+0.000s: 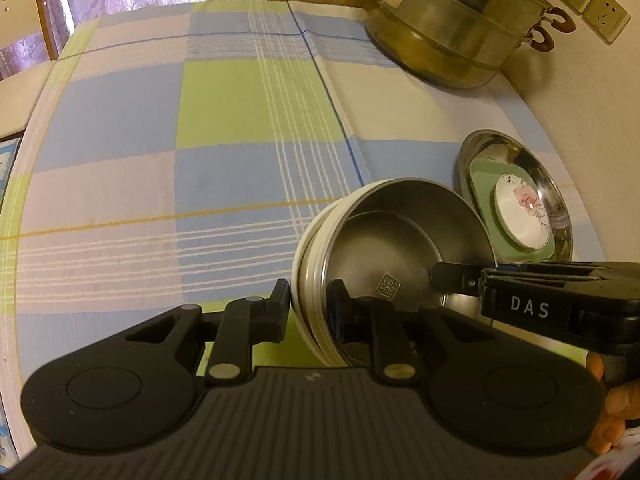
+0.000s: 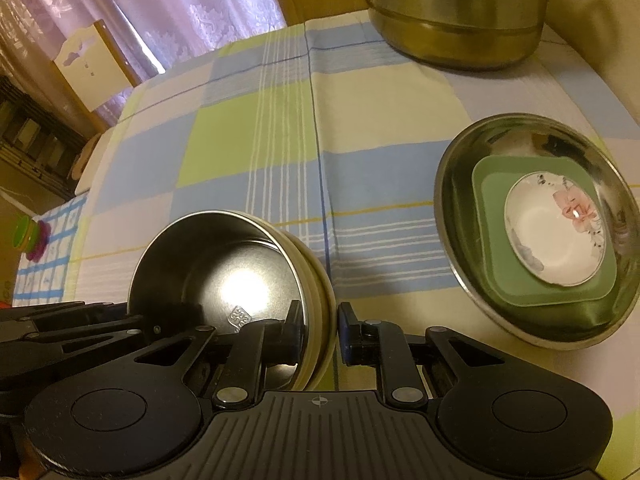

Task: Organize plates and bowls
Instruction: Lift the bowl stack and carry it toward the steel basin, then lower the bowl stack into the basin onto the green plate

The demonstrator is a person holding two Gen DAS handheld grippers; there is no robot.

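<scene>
Checked tabletop (image 1: 224,120) carries a steel basin (image 2: 452,184). Your left hand-held gripper (image 1: 312,304) and right hand-held gripper (image 2: 320,332) each clamp the tilted steel bowl (image 2: 216,264) by opposite rims

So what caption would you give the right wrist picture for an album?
Both grippers clamp opposite rims of a steel bowl, beside a steel dish stacked with a green plate and floral saucer.

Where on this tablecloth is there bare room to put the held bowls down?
Bare checked cloth runs wide from the held steel bowl back to the steamer pot. A narrower strip lies between the bowl and the steel dish. That dish is crowded: a green plate and floral saucer fill it.
</scene>
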